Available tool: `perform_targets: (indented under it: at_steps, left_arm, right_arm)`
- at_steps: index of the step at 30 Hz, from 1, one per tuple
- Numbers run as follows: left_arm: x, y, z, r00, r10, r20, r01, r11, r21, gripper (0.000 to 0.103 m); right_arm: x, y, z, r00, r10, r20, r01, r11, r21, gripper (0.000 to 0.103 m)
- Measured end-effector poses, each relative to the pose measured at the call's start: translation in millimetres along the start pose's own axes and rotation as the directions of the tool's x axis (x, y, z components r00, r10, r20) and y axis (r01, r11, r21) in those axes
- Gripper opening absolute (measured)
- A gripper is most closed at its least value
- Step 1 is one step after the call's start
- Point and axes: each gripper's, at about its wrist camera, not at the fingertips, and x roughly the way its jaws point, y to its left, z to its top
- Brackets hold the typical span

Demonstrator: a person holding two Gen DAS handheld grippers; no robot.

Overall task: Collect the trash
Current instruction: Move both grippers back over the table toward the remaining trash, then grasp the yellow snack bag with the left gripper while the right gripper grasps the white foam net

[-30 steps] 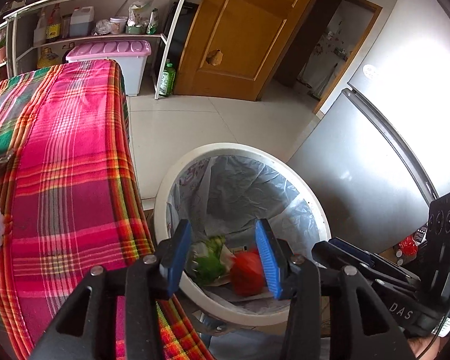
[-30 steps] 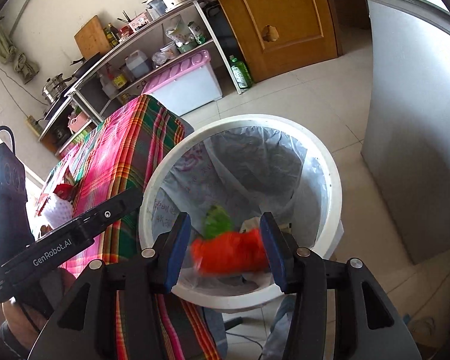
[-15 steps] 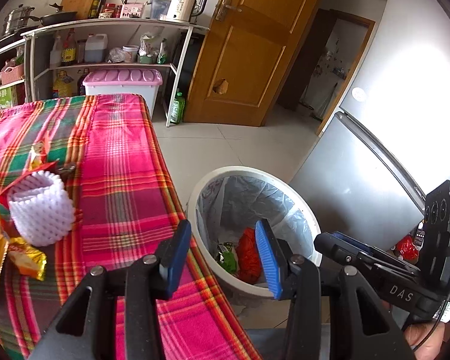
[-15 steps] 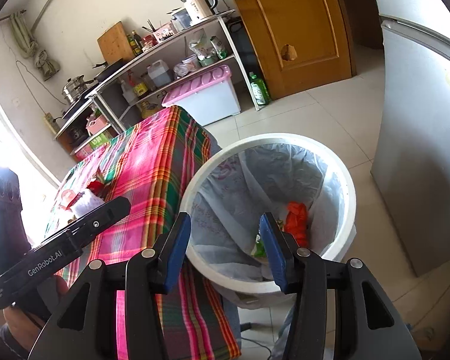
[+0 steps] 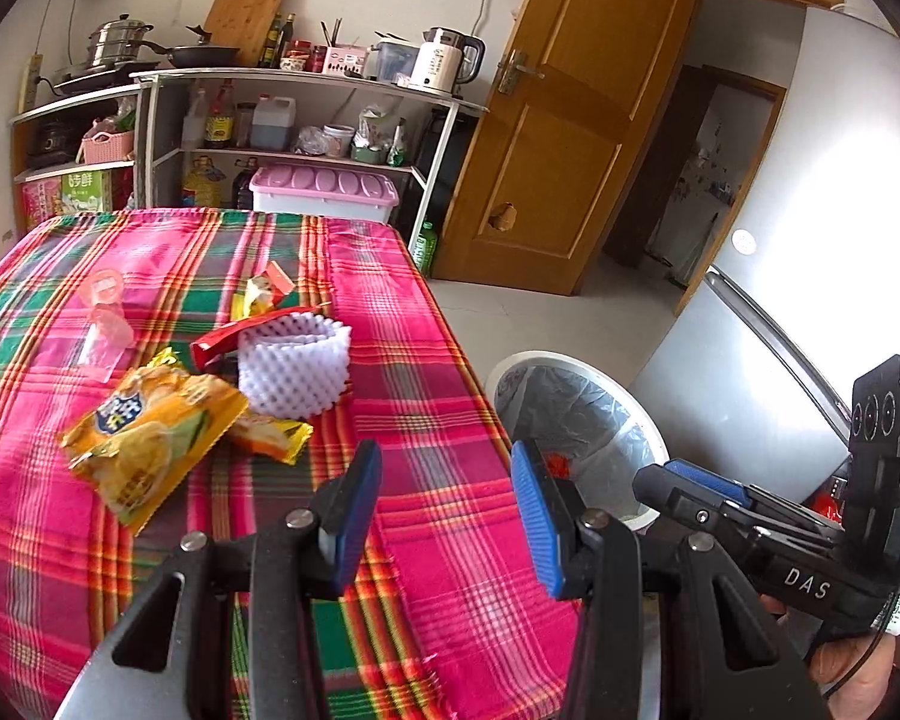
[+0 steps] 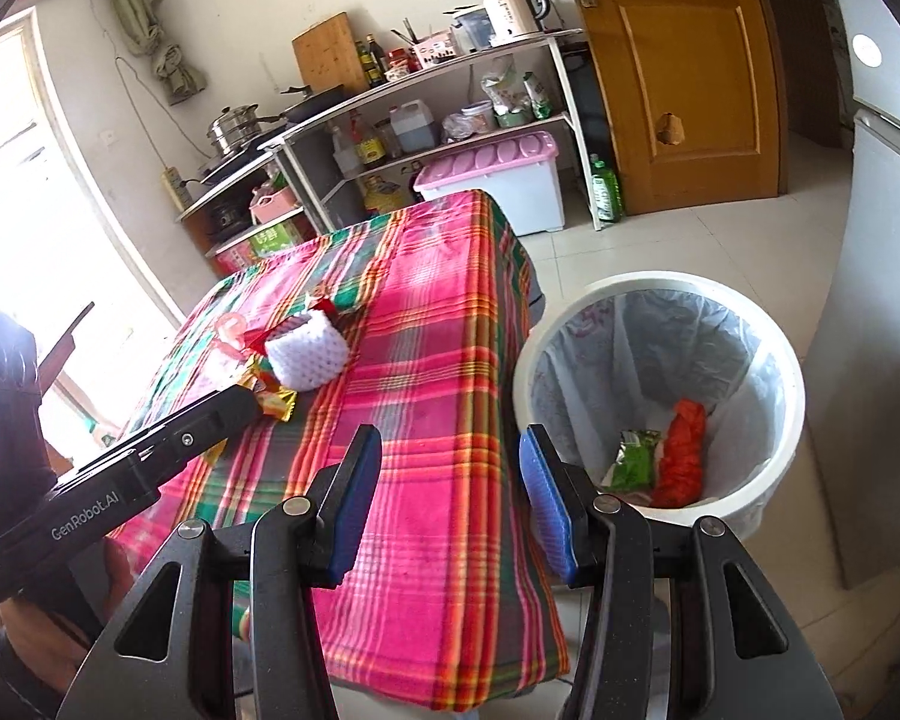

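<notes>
Both empty, part-open, the left gripper (image 5: 444, 513) sits nearer than the right gripper (image 6: 447, 501) to the yellow snack bag (image 5: 150, 432), ahead-left, lying lengthwise toward it.

A table (image 5: 444, 420) under a pink, green and red plaid cloth is standing on a pale tiled floor (image 6: 678, 246). Behind it, white metal shelves (image 5: 306, 75) are lining the cream wall beside a brown wooden door (image 5: 570, 120), while daylight is pouring through a tall window (image 6: 24, 180).

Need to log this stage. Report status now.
Left gripper and right gripper open, empty. Two wrappers in bin; chip bag, foam sleeve on table. Path clear.
</notes>
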Motion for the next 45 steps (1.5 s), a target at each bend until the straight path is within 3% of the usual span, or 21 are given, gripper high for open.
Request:
perform_targets:
  at_steps: [17, 19, 20, 22, 34, 45]
  left_arm:
    - [-37.2, 68.9, -17.4, 0.992, 0.125, 0.023, -0.122, 0.987, -0.105, 0.047]
    - [-36.3, 76.7, -17.1, 0.990, 0.137, 0.023, -0.133, 0.985, -0.112, 0.052]
    - [-36.1, 80.4, -16.9, 0.989, 0.144, 0.027, -0.140, 0.983, -0.116, 0.059]
    - [-34.9, 87.4, -16.5, 0.988, 0.154, 0.031, -0.150, 0.982, -0.119, 0.061]
    - [-3.0, 117.0, -8.4, 0.975, 0.220, -0.010, -0.220, 0.975, -0.040, 0.066]
    - [32.2, 127.4, 0.0, 0.972, 0.222, -0.069, -0.219, 0.974, 0.052, 0.069]
  right_arm:
    - [10.1, 46.5, -7.5, 0.996, 0.081, -0.037, -0.084, 0.992, -0.097, 0.049]
    - [12.6, 48.5, -6.8, 0.995, 0.087, -0.043, -0.091, 0.990, -0.105, 0.049]
    - [14.5, 49.5, -6.0, 0.995, 0.089, -0.045, -0.093, 0.990, -0.109, 0.049]
    - [19.5, 53.1, -4.1, 0.994, 0.095, -0.051, -0.100, 0.988, -0.115, 0.049]
    - [59.5, 65.0, 15.2, 0.989, 0.117, -0.089, -0.129, 0.981, -0.145, 0.049]
    - [105.2, 72.2, 39.2, 0.988, 0.110, -0.108, -0.128, 0.976, -0.175, 0.056]
